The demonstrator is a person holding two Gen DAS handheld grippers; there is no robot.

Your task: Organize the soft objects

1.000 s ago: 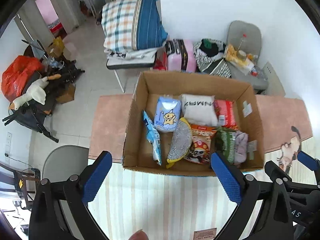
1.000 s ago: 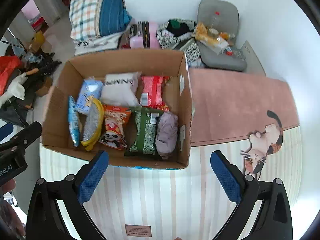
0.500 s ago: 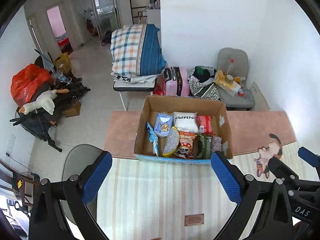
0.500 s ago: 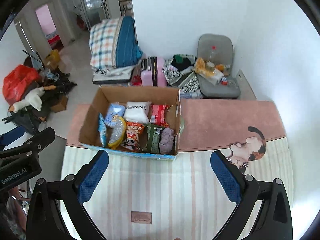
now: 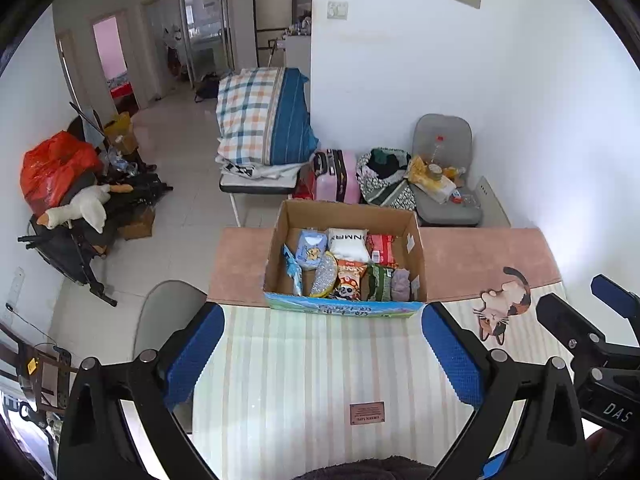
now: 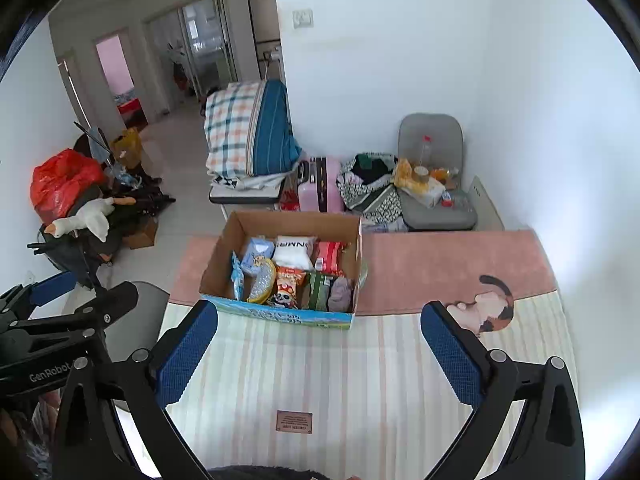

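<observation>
A cardboard box [image 5: 418, 254] [image 6: 214, 260] stands on the table, on the pink part of the cloth. Soft packets fill it: a white pouch [image 5: 347, 243] [image 6: 294, 251], a blue packet [image 5: 310, 249], a red packet [image 5: 381, 246], a silver and yellow pouch [image 5: 323, 279] [image 6: 261, 283], a green packet [image 5: 380, 286] and a grey cloth [image 5: 401, 283] [image 6: 340, 294]. My left gripper [image 5: 322, 352] is open and empty, high above the striped cloth, well short of the box. My right gripper [image 6: 318, 354] is open and empty beside it.
The table cloth [image 5: 304, 380] is striped in front, with a cat print [image 5: 502, 312] at the right. Behind the table are a grey chair [image 5: 442, 184] with clutter, a pink suitcase [image 5: 336, 176] and a folded plaid quilt [image 5: 260, 120]. A grey chair [image 5: 164, 312] stands at the left.
Both grippers have pulled back and up from the box, which now looks much smaller and farther. Both stay open and empty. The box contents have not moved.
</observation>
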